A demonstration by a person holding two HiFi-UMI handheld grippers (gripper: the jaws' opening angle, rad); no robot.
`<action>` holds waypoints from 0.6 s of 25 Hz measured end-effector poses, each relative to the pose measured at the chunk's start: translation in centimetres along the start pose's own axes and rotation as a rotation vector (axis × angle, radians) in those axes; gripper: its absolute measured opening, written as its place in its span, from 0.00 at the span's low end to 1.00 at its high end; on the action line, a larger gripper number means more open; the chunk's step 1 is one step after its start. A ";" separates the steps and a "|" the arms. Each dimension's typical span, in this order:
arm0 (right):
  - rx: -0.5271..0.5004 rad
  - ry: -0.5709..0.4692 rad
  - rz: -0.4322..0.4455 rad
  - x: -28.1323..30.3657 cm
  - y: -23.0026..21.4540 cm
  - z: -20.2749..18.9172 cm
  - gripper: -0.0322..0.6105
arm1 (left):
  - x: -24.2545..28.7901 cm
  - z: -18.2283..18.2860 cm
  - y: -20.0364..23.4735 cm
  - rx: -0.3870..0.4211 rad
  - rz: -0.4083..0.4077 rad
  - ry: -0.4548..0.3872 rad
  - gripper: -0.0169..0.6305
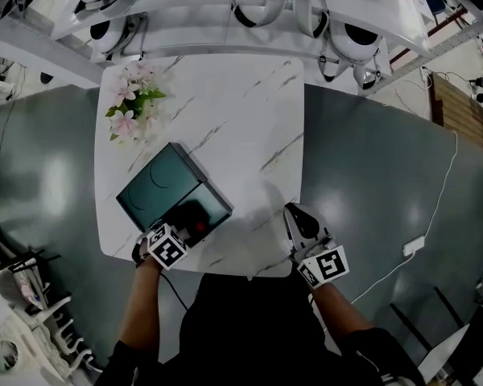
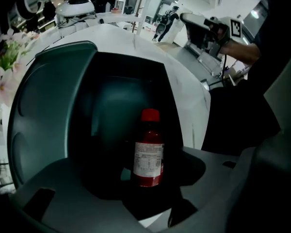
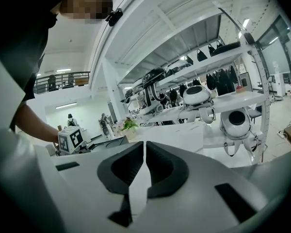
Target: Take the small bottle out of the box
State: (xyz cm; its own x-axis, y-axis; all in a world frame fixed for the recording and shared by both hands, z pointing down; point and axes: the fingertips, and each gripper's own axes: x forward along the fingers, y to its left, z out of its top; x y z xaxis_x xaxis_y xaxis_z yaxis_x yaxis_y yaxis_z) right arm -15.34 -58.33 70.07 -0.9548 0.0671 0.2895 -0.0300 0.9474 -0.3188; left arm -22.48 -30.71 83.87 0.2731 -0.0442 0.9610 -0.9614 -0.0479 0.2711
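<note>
A dark green, square-cornered box (image 1: 165,185) lies on the white, grey-veined marble desk (image 1: 249,111), set at an angle near the desk's front left corner. The small red bottle with a red cap and white label (image 2: 148,149) stands upright inside the box, in the dark hollow at its near end. In the head view only a red spot of the bottle shows there.

The left gripper (image 1: 185,222) reaches over the near edge of the box, its marker cube just outside that edge. In the left gripper view its grey jaws stand wide apart on either side of the bottle. The bottle sits in the gap between them and neither jaw touches it.

The right gripper (image 1: 296,218) rests to the right of the box, well apart from it, close to the desk's front edge. The right gripper view shows its dark pads (image 3: 128,166) brought together, with only a thin slit between them and nothing held.

A bunch of pink and white flowers with green leaves (image 1: 133,103) lies beyond the box, by the desk's far left corner. White shelving with white rounded machines (image 1: 358,43) stands past the far side of the desk.
</note>
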 end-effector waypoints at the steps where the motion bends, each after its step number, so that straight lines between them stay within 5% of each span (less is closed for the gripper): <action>1: 0.003 0.000 0.002 0.1 0.2 -0.2 0.11 | 0.4 0.1 0.0 0.016 0.017 0.005 0.41; 12: -0.012 -0.024 0.034 1.8 1.1 -1.6 0.11 | 3.5 1.0 1.3 -0.004 0.132 -0.066 0.39; 15: -0.035 -0.042 0.029 1.9 2.4 -0.2 0.11 | 1.4 2.1 0.6 -0.002 0.123 -0.161 0.39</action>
State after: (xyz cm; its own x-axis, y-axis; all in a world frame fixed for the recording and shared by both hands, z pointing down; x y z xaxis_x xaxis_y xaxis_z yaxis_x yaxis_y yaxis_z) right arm -17.18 -55.87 70.10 -0.9666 0.0824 0.2426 0.0075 0.9556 -0.2947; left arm -22.60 -32.92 85.23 0.1550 -0.2084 0.9657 -0.9879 -0.0305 0.1520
